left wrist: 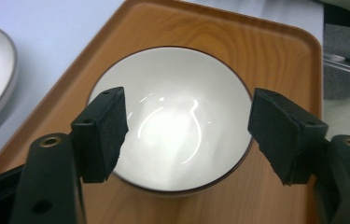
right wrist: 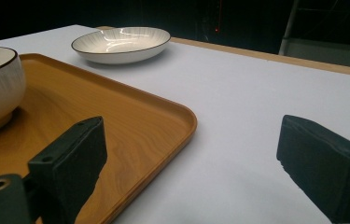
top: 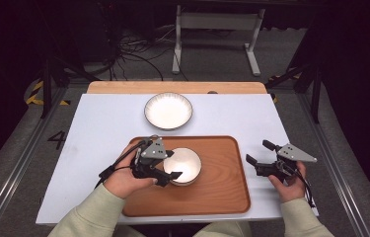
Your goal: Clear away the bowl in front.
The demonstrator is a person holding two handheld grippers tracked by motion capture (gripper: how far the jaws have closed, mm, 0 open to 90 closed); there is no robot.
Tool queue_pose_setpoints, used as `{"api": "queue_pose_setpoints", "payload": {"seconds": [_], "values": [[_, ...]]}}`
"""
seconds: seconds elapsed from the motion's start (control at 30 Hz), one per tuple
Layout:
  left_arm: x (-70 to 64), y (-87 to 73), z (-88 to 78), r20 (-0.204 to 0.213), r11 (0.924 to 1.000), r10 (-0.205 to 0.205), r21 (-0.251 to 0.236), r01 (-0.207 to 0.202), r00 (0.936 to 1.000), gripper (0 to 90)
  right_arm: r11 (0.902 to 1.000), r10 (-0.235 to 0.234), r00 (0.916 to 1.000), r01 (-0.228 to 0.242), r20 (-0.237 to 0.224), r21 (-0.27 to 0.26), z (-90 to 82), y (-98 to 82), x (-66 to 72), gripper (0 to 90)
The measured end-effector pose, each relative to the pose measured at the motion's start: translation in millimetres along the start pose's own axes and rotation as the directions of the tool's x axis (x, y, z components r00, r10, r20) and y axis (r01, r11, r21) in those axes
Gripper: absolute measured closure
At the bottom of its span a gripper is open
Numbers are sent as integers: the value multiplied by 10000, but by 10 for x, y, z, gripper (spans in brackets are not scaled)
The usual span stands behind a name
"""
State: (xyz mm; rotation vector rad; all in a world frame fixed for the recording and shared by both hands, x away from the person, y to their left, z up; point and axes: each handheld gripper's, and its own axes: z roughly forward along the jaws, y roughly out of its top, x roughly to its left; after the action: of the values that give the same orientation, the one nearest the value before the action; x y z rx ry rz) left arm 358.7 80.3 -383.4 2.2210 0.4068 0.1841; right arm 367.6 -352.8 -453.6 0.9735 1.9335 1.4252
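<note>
While its jaws stand apart on either side of the bowl [left wrist: 170, 119] without pressing it, the left claw [top: 168, 166] hangs just over the bowl's near rim. The bowl sits upright on the wooden tray [top: 222, 190], mouth up, left of the tray's middle. Being round, it has no long axis; its only axis runs straight up. I judge the step to be the release of the bowl onto the tray, with the plate [top: 168, 110] on the white desk [top: 98, 128] beyond the tray likely next. That calls for lifting the left claw clear without nudging the rim. The right claw [top: 259, 154] rests wide apart and empty, just off the tray's right edge.
</note>
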Motion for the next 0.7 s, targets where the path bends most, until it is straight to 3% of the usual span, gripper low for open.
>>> {"api": "queue_pose_setpoints", "payload": {"seconds": [0.4,0.7], "values": [[77,-185,-212,-831,9962,-684,-599,636,9942,217,9999,-20,10000,21,-57,143,14,6,2,86],[123,-339,-391,-1553,9892,-1150,-1082,988,9812,202,9998,-114,9999,115,-108,162,11,6,7,78]]}}
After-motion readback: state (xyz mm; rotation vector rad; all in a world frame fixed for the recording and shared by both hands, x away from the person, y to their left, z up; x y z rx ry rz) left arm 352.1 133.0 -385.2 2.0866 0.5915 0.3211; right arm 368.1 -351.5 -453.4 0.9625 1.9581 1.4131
